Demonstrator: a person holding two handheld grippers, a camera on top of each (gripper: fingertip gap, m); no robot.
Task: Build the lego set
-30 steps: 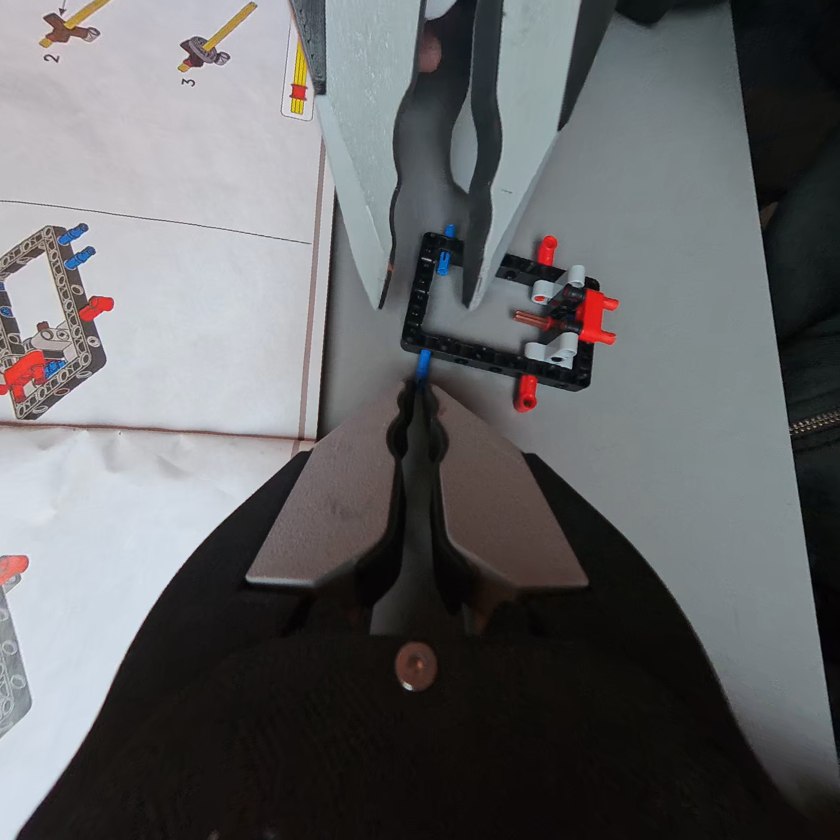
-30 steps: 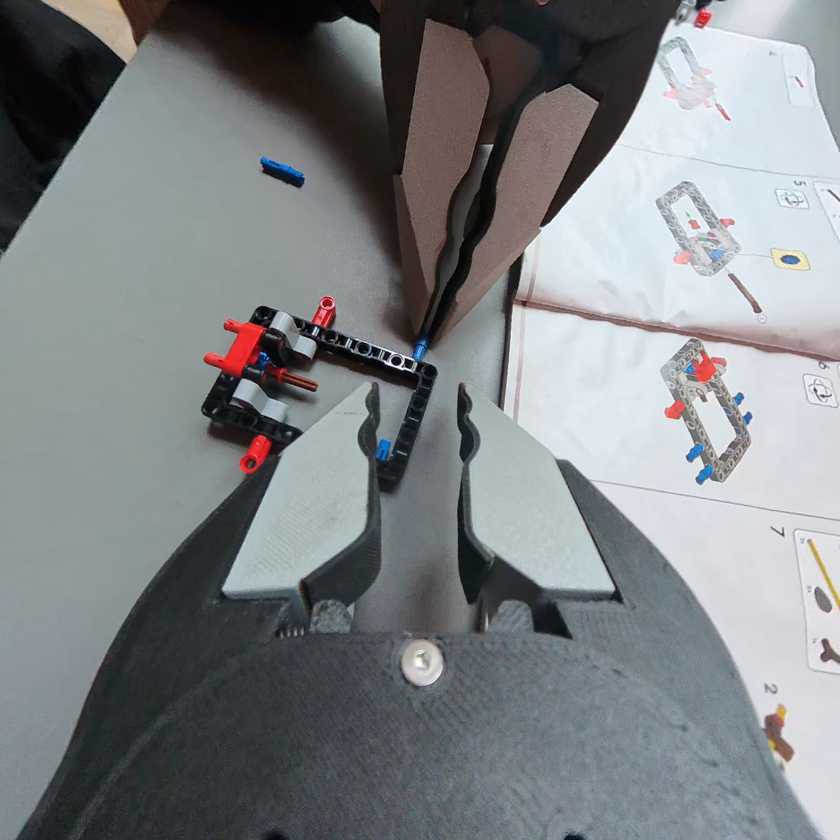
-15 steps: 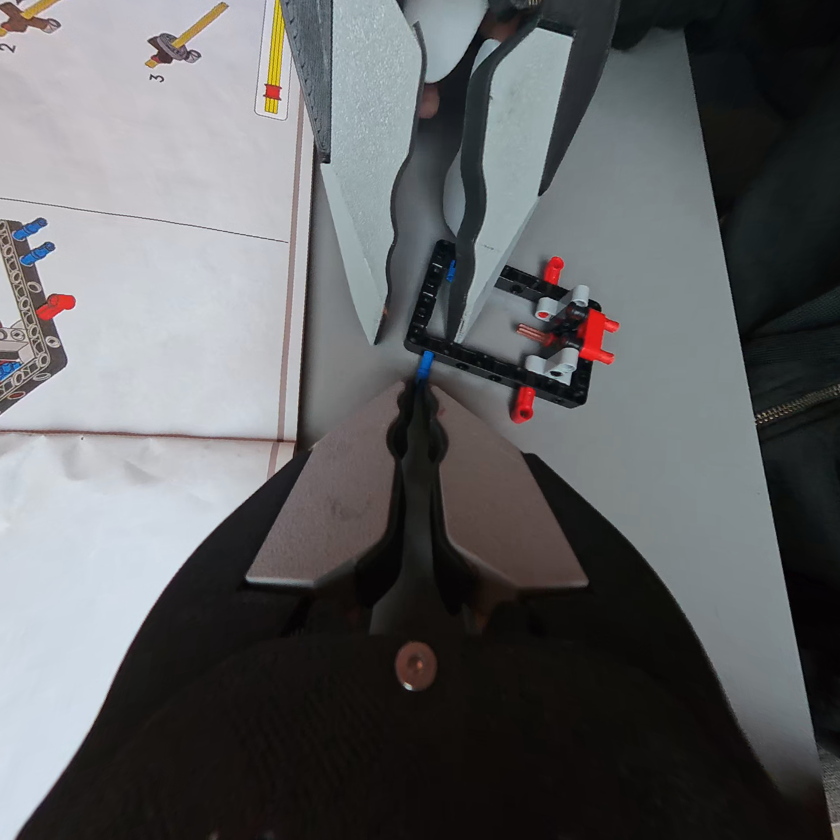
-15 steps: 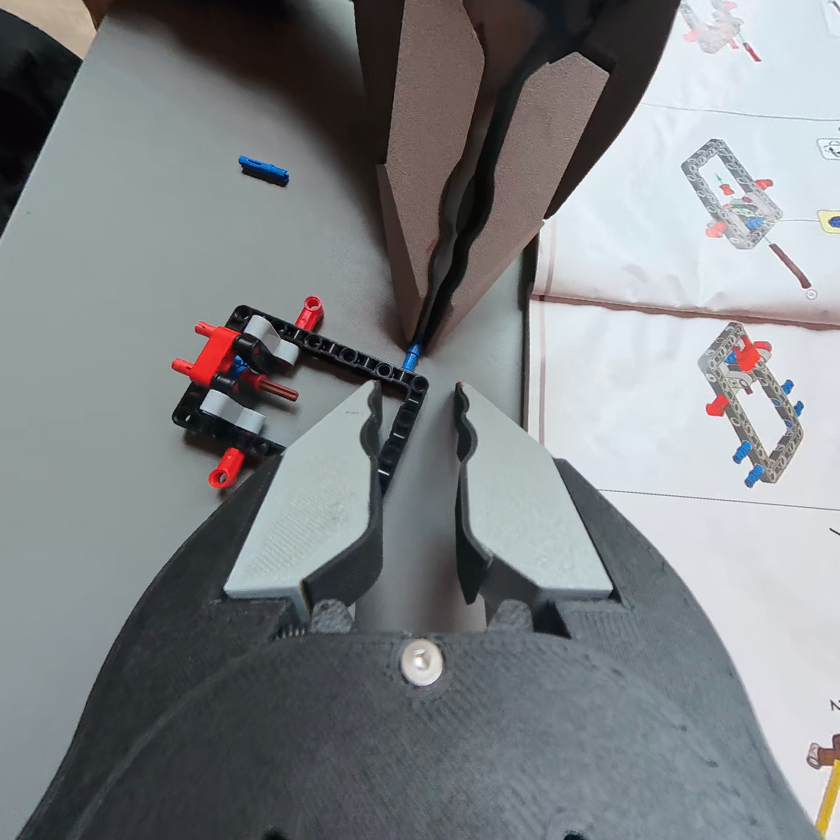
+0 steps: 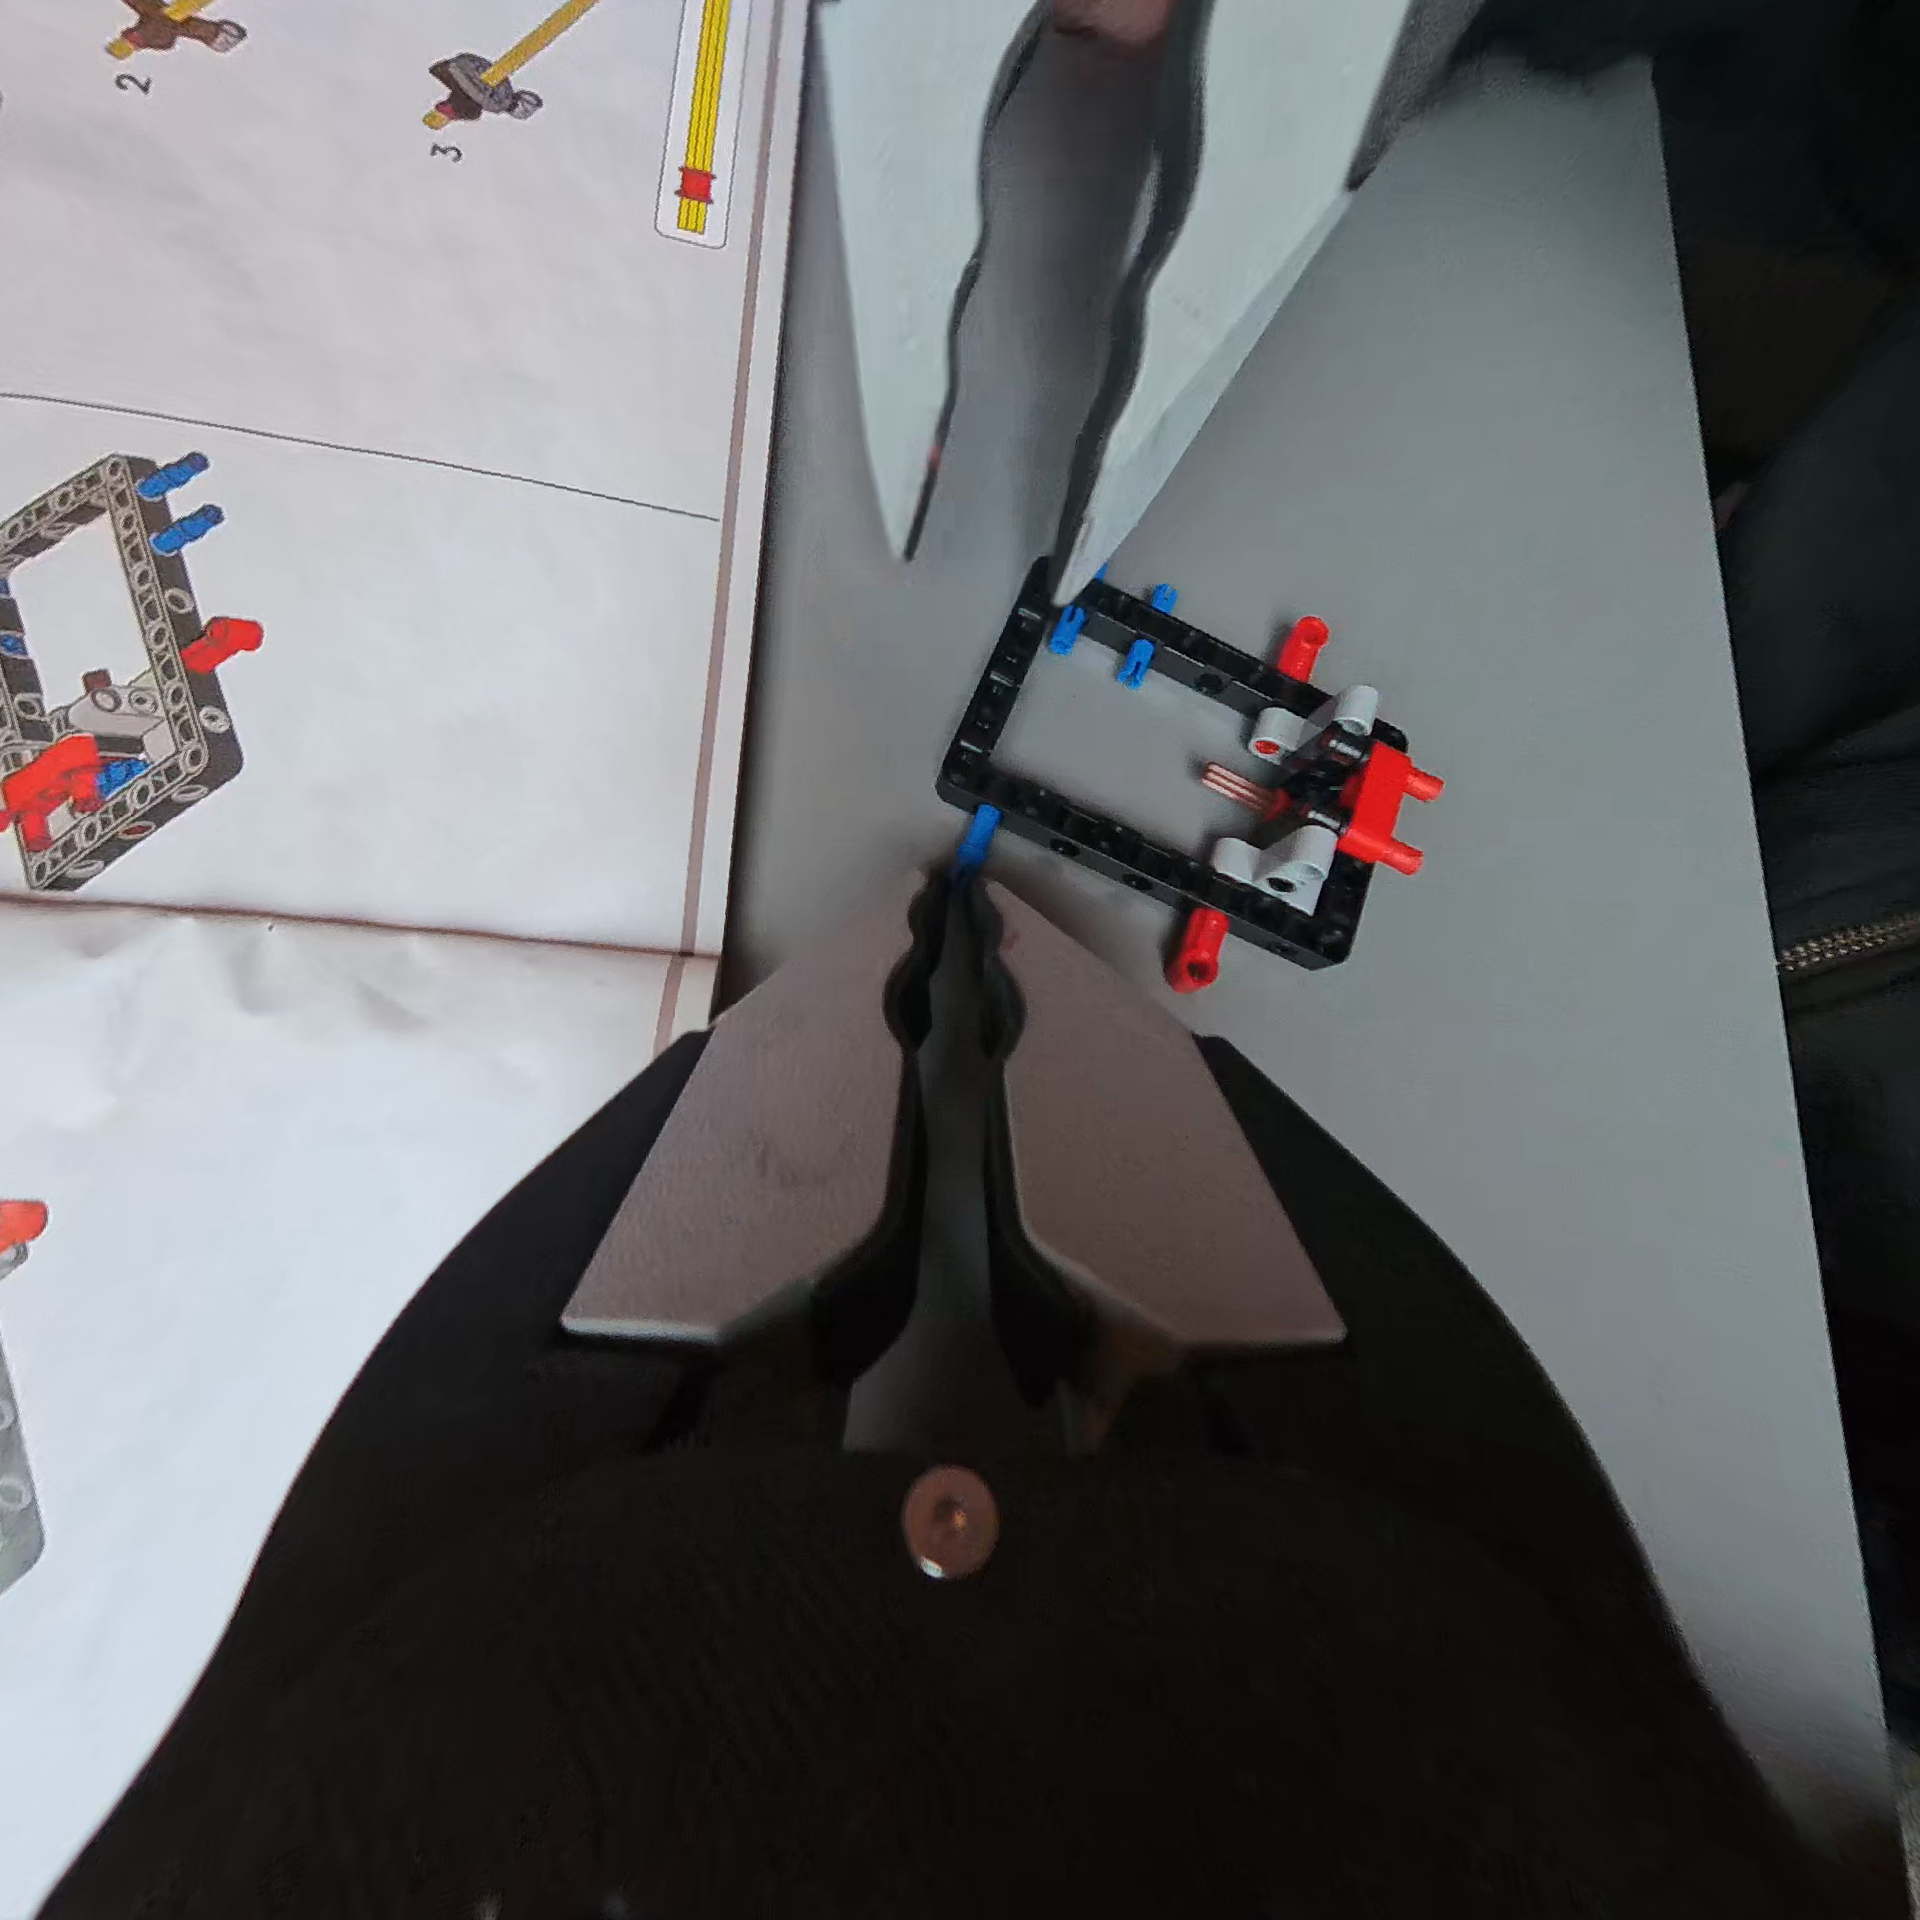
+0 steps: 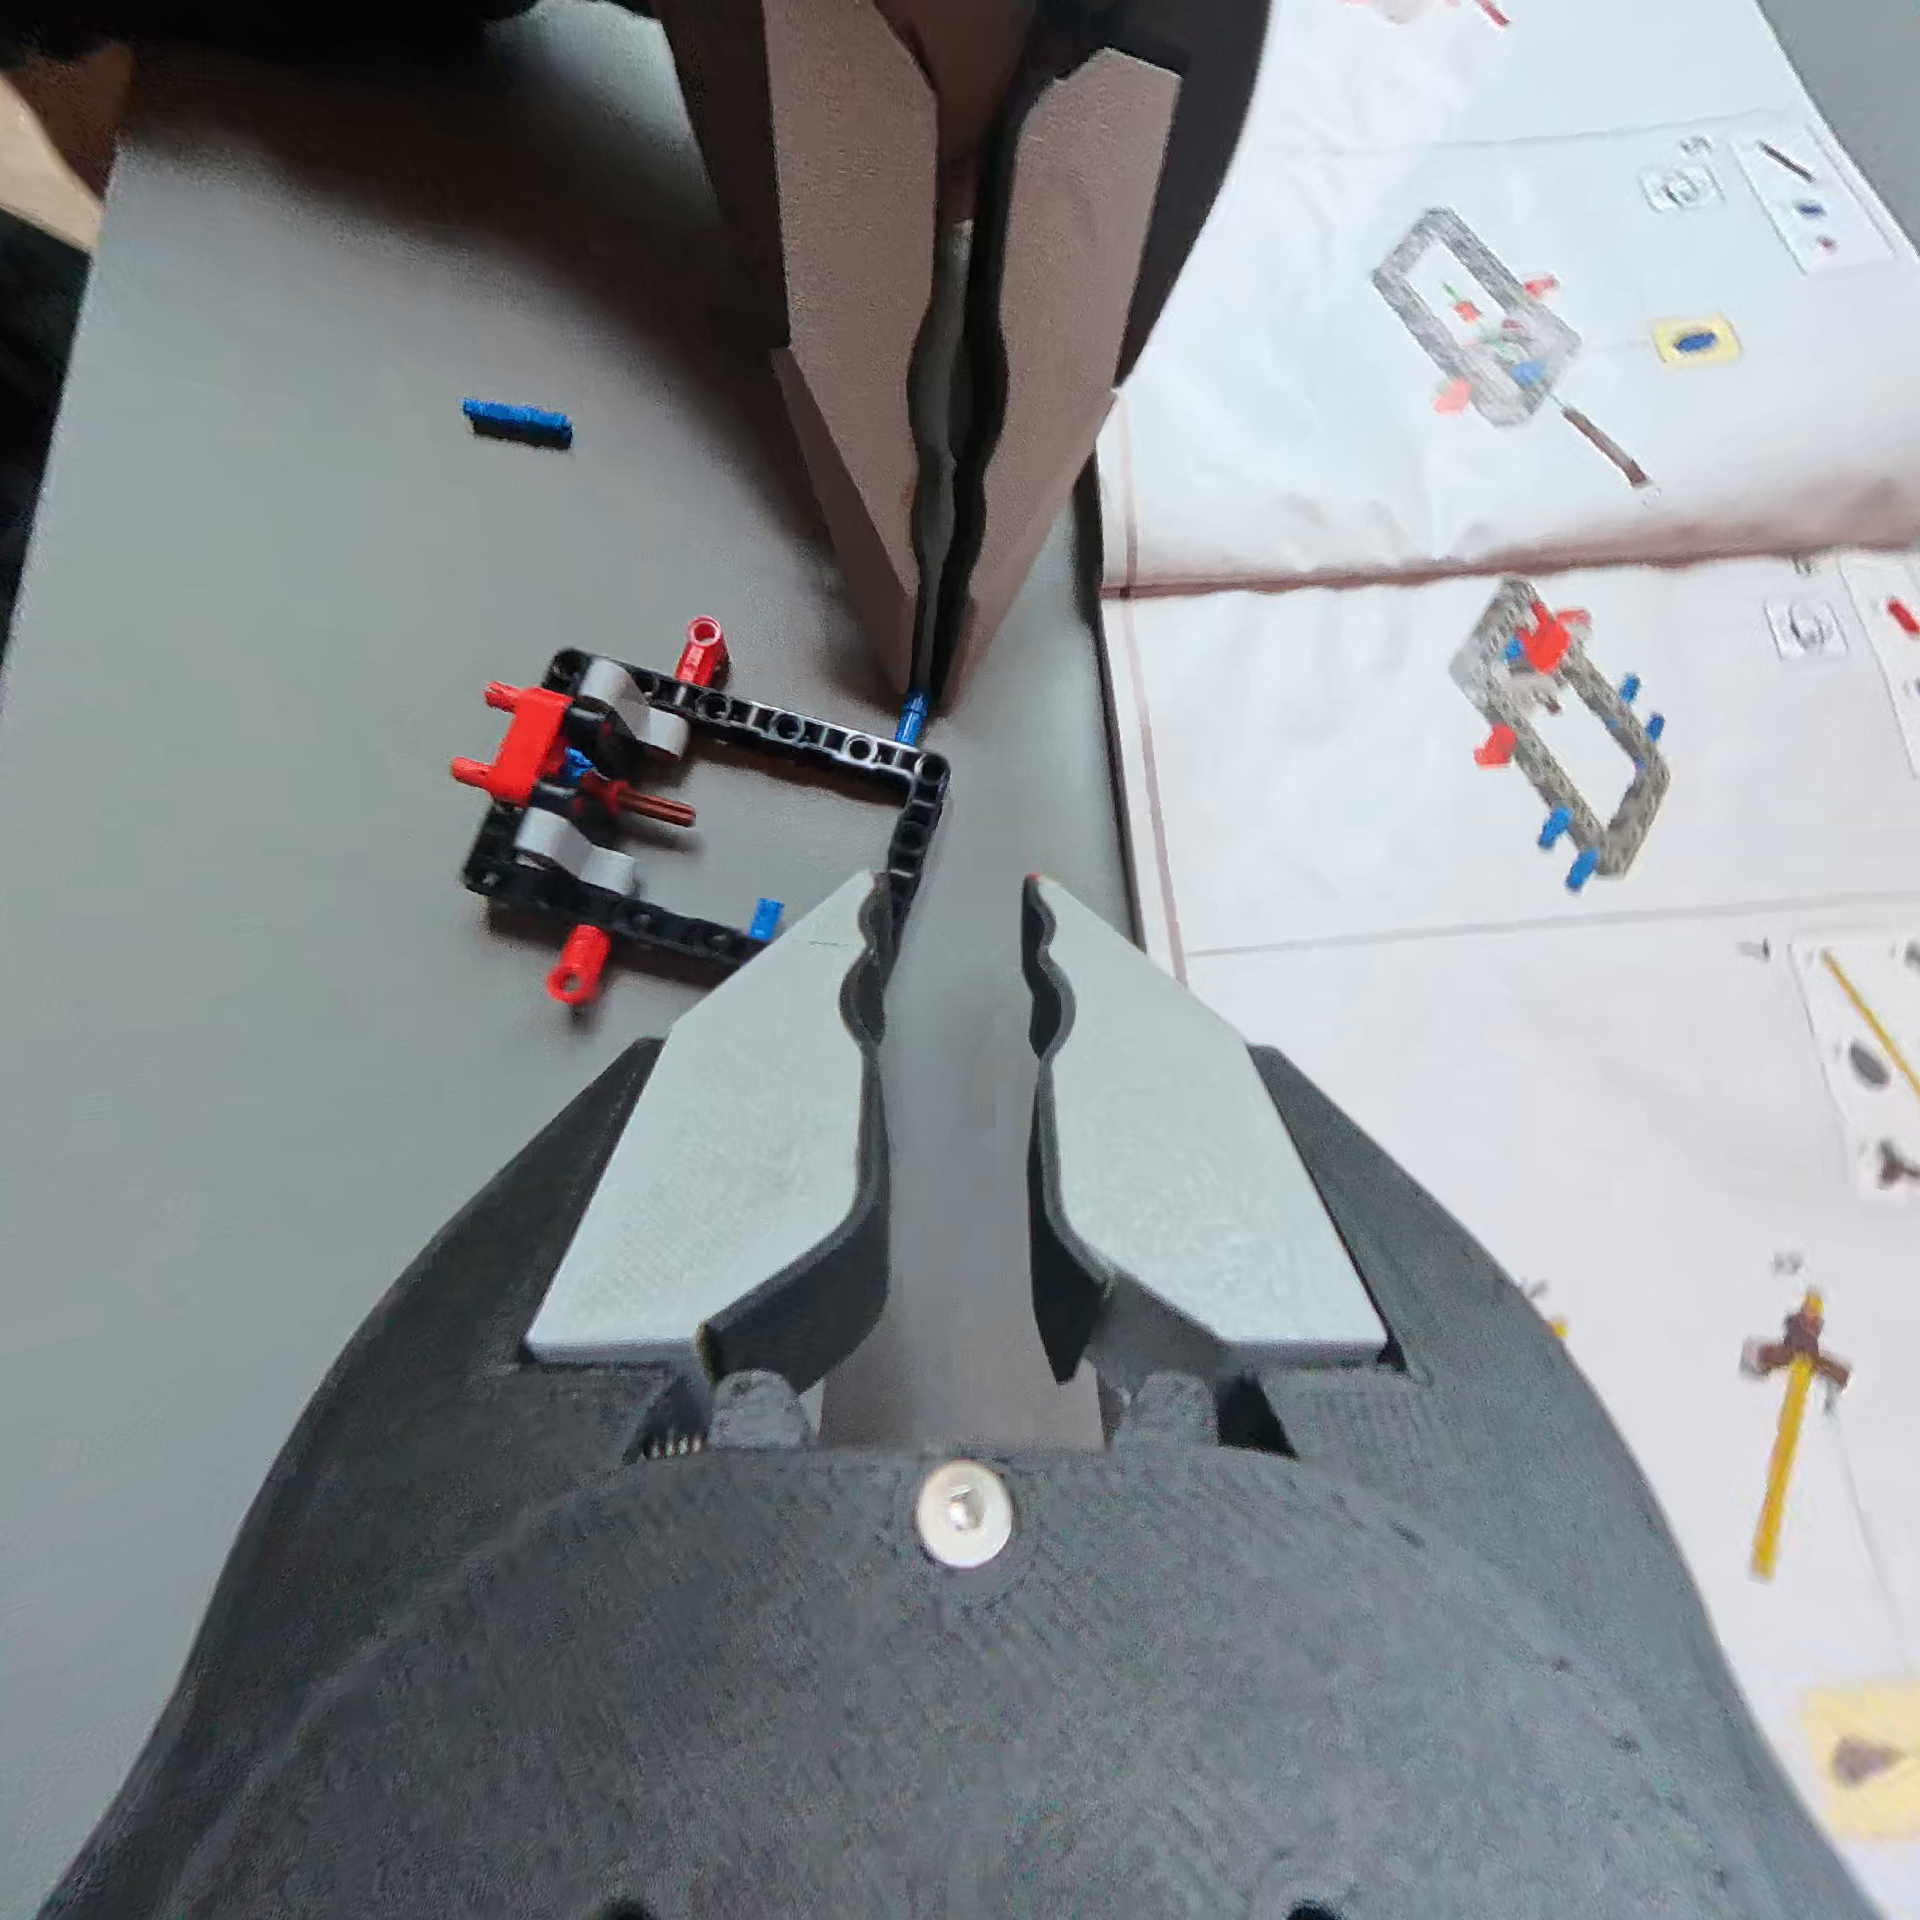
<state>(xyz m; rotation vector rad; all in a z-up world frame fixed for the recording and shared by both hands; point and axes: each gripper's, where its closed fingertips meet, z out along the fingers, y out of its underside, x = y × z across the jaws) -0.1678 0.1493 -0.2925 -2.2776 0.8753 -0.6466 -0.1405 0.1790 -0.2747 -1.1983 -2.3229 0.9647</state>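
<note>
A black rectangular beam frame of studless plastic point(image 5: 1148, 774) lies flat on the smooth grey tabletop point(image 5: 1507, 468), just beside an open, creased paper instruction booklet point(image 5: 364, 644). Red pins, light grey angled connectors and a brown axle crowd one short end of the frame. The left gripper point(image 5: 961, 894), with matte brown-grey wedge fingers and wavy dark pads, is pinched narrowly on a small blue pin point(image 5: 977, 831) seated in the frame's corner hole. The right gripper point(image 6: 951, 894), in pale grey, stands parted with nothing between its fingers; its one fingertip overlaps the frame's near corner. Only the right wrist view shows a loose blue pin point(image 6: 516, 420) lying well apart on the tabletop.
</note>
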